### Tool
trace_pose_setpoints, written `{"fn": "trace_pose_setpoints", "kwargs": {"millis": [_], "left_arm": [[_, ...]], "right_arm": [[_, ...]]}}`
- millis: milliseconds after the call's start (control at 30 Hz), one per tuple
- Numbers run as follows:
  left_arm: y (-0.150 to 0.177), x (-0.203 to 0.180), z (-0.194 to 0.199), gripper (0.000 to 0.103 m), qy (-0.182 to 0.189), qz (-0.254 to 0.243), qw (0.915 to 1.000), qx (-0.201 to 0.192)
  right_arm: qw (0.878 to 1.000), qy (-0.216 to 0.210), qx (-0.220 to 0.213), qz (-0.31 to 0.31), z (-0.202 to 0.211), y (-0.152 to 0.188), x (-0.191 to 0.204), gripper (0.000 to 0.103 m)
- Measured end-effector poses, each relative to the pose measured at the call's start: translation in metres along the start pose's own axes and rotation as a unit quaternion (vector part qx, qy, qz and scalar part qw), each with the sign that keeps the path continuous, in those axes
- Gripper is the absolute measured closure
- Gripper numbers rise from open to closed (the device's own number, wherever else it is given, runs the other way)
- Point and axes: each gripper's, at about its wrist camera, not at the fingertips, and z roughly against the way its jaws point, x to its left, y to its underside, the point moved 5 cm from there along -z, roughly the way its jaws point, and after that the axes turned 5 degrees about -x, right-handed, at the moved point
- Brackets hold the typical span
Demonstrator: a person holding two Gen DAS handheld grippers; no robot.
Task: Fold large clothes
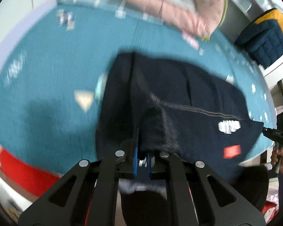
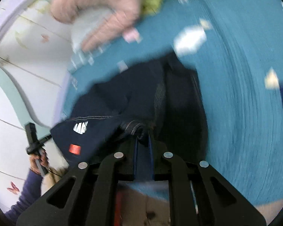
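— Left wrist view first: what do the left tongs have?

— Their blue pads are pinched together on a bunched edge of the dark navy garment. The cloth spreads ahead of the tips and off to the right, over the teal bedspread, with a grey stitched seam running across it.

— Any marks on the cloth?

— A white print and a small red label, both to the right of the tips. Beyond them, at the frame's right edge, a hand grips the other tool's handle.

— And the right wrist view?

— The right tongs are likewise clamped on a gathered fold of the same garment; it lies straight ahead of them and trails to their left, where the white print and red label show again.

— Anything else on the bed?

— A pink quilt heaped far ahead of the left tongs. Both views are blurred, so finer detail is lost.
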Motion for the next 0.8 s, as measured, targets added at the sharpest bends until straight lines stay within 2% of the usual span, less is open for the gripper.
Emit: {"fn": "trace_pose_setpoints", "kwargs": {"millis": [33,67,100,167,233,300,333,367,433,533,600,667,733,767,800], "left_arm": [[0.009,0.004,-0.007,0.096,-0.014,0.001,0.9999,0.007],[0.018,0.009,-0.013,0.096,-0.016,0.010,0.9997,0.015],[0.025,0.014,-0.016,0.095,-0.008,0.027,0.9994,0.022],[0.029,0.023,-0.014,0.095,-0.003,0.056,0.9982,0.020],[0.029,0.027,-0.002,0.094,0.007,0.068,0.9977,0.008],[0.024,0.028,0.016,0.094,0.009,0.063,0.9979,-0.013],[0.020,0.028,0.024,0.092,0.013,0.061,0.9977,-0.024],[0.018,0.027,0.031,0.090,0.014,0.061,0.9975,-0.033],[0.012,0.024,0.034,0.089,0.026,0.070,0.9963,-0.041],[0.005,0.021,0.026,0.089,0.025,0.108,0.9931,-0.038],[0.008,0.029,0.024,0.089,0.050,0.160,0.9848,-0.045],[0.013,0.035,0.027,0.090,0.071,0.184,0.9789,-0.052],[0.021,0.039,0.032,0.088,0.088,0.193,0.9757,-0.054],[0.024,0.041,0.036,0.087,0.093,0.197,0.9744,-0.056],[0.025,0.042,0.040,0.081,0.097,0.202,0.9726,-0.062]], "right_arm": [[1.000,0.017,0.013,-0.010,-0.007,0.008,-0.007,0.087],[0.999,0.033,0.026,-0.032,-0.014,0.017,-0.019,0.087],[0.998,0.031,0.028,-0.054,-0.017,0.022,-0.027,0.087],[0.997,0.022,0.010,-0.076,-0.008,0.024,-0.033,0.087],[0.998,0.010,-0.011,-0.062,0.010,0.020,-0.026,0.087],[0.998,0.011,-0.036,-0.046,0.028,0.014,-0.018,0.080],[0.998,0.001,-0.057,-0.039,0.040,0.007,-0.010,0.069],[0.997,-0.006,-0.067,-0.037,0.046,0.003,-0.004,0.052],[0.996,0.000,-0.078,-0.048,0.046,-0.004,0.000,0.039],[0.992,-0.020,-0.064,-0.110,0.027,0.000,-0.006,0.039],[0.984,-0.029,-0.048,-0.168,0.008,0.012,-0.017,0.039],[0.976,-0.062,-0.047,-0.205,-0.001,0.018,-0.021,0.039],[0.962,-0.115,-0.067,-0.240,-0.007,0.020,-0.024,0.039],[0.958,-0.127,-0.073,-0.245,-0.006,0.019,-0.023,0.039],[0.957,-0.130,-0.075,-0.247,-0.010,0.018,-0.023,0.039]]}}
